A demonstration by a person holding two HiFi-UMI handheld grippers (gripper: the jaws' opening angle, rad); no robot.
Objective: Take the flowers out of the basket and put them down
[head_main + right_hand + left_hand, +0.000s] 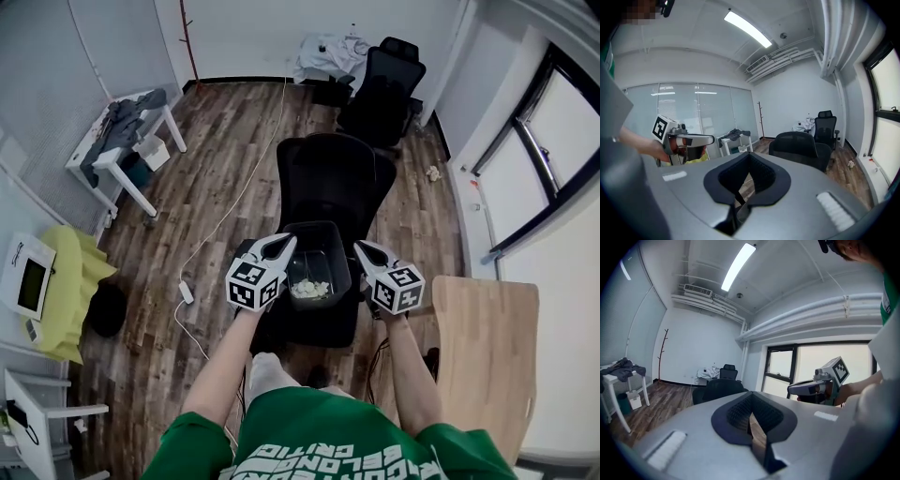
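Pale cream flowers (309,290) lie inside black rectangular plastic basket (323,232) on black office chair (328,173). L gripper (279,246) & R gripper (364,251) flank basket, both w/ jaws together, nothing between.

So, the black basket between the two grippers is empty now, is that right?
Not quite. The black basket does sit between the left gripper and the right gripper, but it is not empty: the head view shows pale flowers lying in it.
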